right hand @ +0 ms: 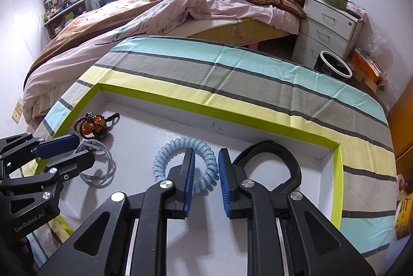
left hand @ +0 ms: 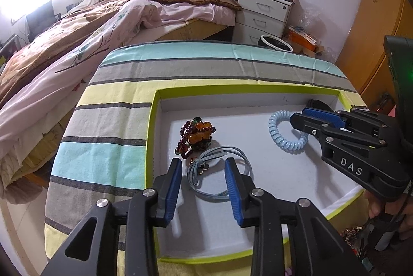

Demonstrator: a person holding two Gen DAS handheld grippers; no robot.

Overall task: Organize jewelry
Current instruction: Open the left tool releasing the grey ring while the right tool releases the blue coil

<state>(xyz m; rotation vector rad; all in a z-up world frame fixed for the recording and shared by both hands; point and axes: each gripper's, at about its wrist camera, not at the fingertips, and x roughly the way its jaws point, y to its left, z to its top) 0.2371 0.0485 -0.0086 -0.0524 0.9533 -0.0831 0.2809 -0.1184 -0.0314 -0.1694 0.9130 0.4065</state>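
Shallow white tray [left hand: 258, 105] with lime-green rim, set on a striped cloth [left hand: 180, 64]; four pieces of jewelry inside.

Left gripper [left hand: 204, 163]: jaws parted, pressing on nothing, poised directly over the grey cord loop [left hand: 232, 188]. Knotted end of the loop between the blue pads [left hand: 233, 185], the rest curving away under the right-hand pad toward the tray's middle. Beaded bracelet cluster [left hand: 196, 136] just beyond, toward the far left corner.

Right gripper [right hand: 205, 158]: jaws parted more narrowly, nothing clamped, straddling the near arc of the pale blue spiral band [right hand: 184, 162], the ring flat on the tray floor. Black hoop-shaped band [right hand: 273, 154] just right of it, by the far right corner.

Judged nearer: left to cord loop and beads, right to spiral band and black band. Both loops flat, so no long axis worth aligning to; a downward approach likely needed for either.
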